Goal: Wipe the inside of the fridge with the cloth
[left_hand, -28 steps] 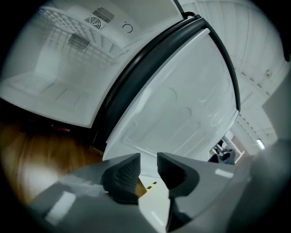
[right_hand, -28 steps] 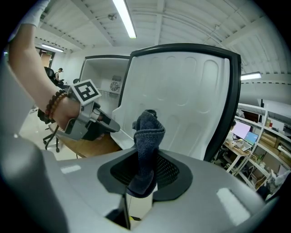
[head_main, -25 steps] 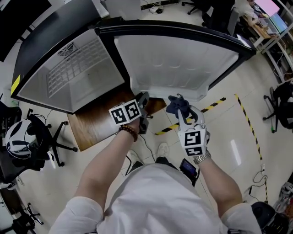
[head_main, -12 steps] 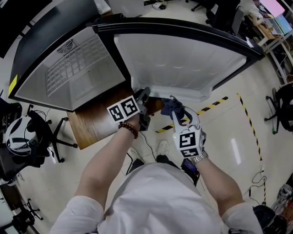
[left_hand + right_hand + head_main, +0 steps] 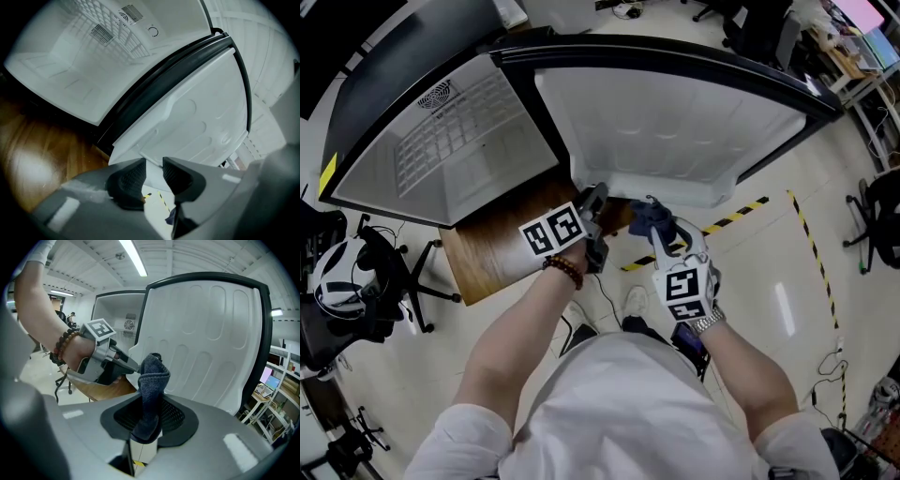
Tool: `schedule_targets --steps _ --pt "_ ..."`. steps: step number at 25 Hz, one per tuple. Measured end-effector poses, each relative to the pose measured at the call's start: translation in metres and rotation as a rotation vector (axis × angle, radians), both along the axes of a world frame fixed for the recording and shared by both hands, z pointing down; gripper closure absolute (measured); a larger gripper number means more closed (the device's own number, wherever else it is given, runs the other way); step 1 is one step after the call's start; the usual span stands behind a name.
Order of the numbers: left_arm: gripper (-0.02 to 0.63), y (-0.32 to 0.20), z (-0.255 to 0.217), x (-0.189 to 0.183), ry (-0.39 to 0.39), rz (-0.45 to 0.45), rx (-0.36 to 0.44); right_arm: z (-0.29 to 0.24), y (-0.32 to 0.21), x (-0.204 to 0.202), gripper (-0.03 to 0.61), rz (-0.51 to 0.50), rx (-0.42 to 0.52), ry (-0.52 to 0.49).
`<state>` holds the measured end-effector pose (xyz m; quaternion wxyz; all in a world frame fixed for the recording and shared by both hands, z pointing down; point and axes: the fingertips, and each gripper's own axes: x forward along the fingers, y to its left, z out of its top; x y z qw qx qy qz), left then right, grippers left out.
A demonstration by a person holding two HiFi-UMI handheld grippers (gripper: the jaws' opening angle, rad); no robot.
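The fridge (image 5: 441, 141) fills the top of the head view, wide open, its white cabinet showing a wire shelf and a round vent. Its door (image 5: 675, 122) swings out to the right, the moulded white inner face turned toward the person, with a dark seal running round the rim. Below the cabinet's front edge lies the wooden surface (image 5: 502, 248), and yellow-and-black tape (image 5: 741, 214) crosses the pale floor near the door's lower corner.

Down at that corner, both hands work close together. The left tool (image 5: 153, 172) points up at the door's bottom lip. Its ribbed pads have just been closing but stand a narrow gap apart, pressing on nothing. Whether the lip reaches in between them is hard to tell from this angle.

The right tool (image 5: 149, 418) sits just beside it, jaws pinched tight on the cloth (image 5: 151, 380). That cloth is dark blue and bunched, standing up out of the pads in front of the door's inner face. It is close to the left tool's tip, well outside the cabinet.
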<state>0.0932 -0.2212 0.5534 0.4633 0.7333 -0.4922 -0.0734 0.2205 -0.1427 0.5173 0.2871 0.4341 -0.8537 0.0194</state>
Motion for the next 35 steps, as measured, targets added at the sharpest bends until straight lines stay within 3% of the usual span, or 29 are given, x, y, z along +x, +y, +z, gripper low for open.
schedule_targets --steps 18,35 --pt "0.528 0.032 -0.036 -0.001 0.041 0.128 0.045 0.022 0.014 -0.044 0.485 -0.047 -0.025 -0.001" --pt "0.548 0.018 -0.068 -0.001 0.035 0.178 0.067 0.013 -0.060 -0.090 0.485 0.038 0.032 -0.113"
